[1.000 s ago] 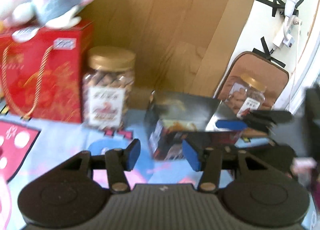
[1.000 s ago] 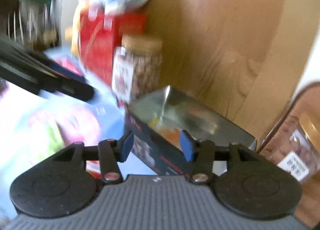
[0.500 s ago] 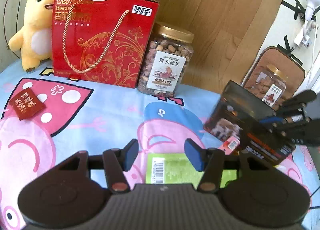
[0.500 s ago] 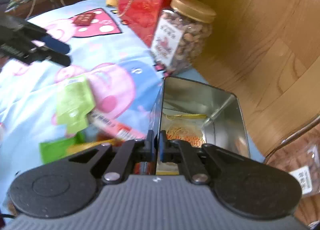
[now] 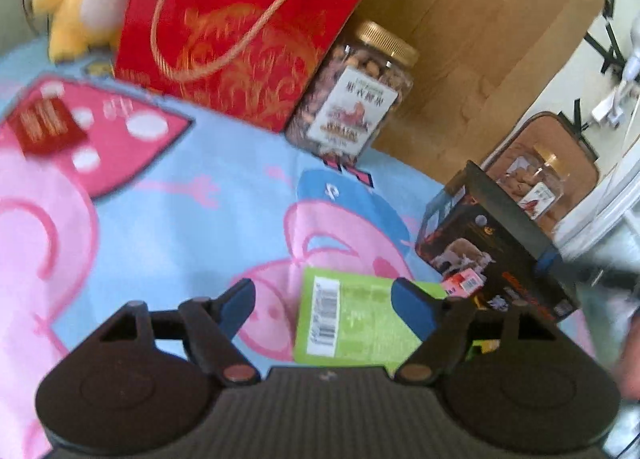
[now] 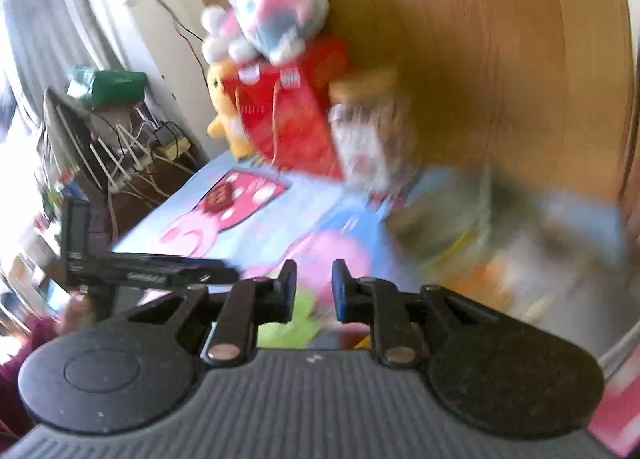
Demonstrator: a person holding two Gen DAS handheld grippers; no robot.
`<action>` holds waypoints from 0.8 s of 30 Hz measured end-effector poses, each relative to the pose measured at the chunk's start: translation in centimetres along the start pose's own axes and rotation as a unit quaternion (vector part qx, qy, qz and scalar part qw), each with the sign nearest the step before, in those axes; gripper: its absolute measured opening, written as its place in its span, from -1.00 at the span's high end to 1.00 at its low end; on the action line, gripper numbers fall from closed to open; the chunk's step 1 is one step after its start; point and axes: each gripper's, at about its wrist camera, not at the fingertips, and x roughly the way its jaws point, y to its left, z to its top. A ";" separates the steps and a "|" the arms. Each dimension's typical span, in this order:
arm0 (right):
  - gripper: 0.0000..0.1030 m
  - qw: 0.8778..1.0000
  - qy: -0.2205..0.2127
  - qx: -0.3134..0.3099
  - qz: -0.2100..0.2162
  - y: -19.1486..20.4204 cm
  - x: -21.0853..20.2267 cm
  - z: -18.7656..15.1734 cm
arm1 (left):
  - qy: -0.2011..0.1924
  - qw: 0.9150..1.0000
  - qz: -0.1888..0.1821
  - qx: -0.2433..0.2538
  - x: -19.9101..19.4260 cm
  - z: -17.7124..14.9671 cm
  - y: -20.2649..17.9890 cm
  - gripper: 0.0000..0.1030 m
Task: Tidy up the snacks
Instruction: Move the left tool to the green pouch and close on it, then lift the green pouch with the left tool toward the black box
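Left wrist view: my left gripper (image 5: 323, 297) is spread wide and holds nothing. The green snack packet (image 5: 352, 319) lies flat on the cartoon-print cloth (image 5: 180, 211), low in the frame and right of center. It reaches from the gap between my fingers across to the right fingertip (image 5: 412, 301), which overlaps its right part. Whether that pad touches the packet I cannot tell. The packet's barcode edge faces the left of the frame. Its long axis appears to run roughly left to right, across my fingers; perspective makes this uncertain.

The dark snack box (image 5: 496, 247) stands at the right of the frame, above and to the right of the packet and close to it. A small pink packet (image 5: 464, 282) lies against the base of the box.

Right wrist view: this frame is heavily blurred. My right gripper (image 6: 314, 289) is slightly parted with nothing between the pads. A patch of green shows low in the frame just behind my fingers, presumably the same packet. The box is only a smear at the right of the frame.

Judgement: the left gripper is better placed for the packet. The packet sits off-center toward the right finger, so the coming move calls for a small shift to the right of the frame before closing.
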 end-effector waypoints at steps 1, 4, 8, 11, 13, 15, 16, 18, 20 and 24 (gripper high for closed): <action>0.57 1.000 0.010 0.027 0.007 -0.2 1.1 -1.0 | 0.006 1.000 -0.012 -0.013 0.4 -0.2 0.4 -0.53; 0.56 0.998 0.030 0.060 -0.001 -0.2 3.8 -3.1 | 0.009 0.999 -0.029 -0.018 1.0 -0.7 0.8 -0.58; 0.60 0.991 0.031 0.128 0.019 -0.9 6.5 -4.4 | 0.005 0.999 -0.038 -0.018 1.1 -1.2 0.5 -0.59; 0.89 0.987 0.031 0.152 0.050 -0.3 7.5 -4.7 | 0.004 0.999 -0.041 -0.007 1.1 -1.6 -0.1 -0.59; 0.95 0.985 0.041 0.155 0.062 0.3 8.1 -5.4 | 0.006 0.999 -0.051 -0.007 1.1 -1.9 -0.3 -0.44; 0.95 0.983 0.055 0.160 0.074 1.0 8.5 -6.4 | 0.014 0.998 -0.054 -0.009 1.1 -2.5 -0.5 0.02; 0.95 0.984 0.052 0.152 0.078 1.7 8.7 -6.9 | 0.016 0.998 -0.056 -0.011 0.9 -2.9 -0.5 0.12; 0.95 0.988 0.041 0.130 0.077 2.9 8.1 -7.3 | 0.025 0.997 -0.073 -0.022 0.7 -3.7 -0.3 0.51; 0.95 0.995 0.021 0.080 0.055 4.2 7.4 -7.4 | 0.027 0.996 -0.078 -0.033 0.3 -4.6 0.1 0.53; 0.77 0.999 -0.029 0.012 0.027 5.3 4.7 -7.5 | 0.019 0.997 -0.075 -0.027 -1.1 -5.6 -0.3 0.11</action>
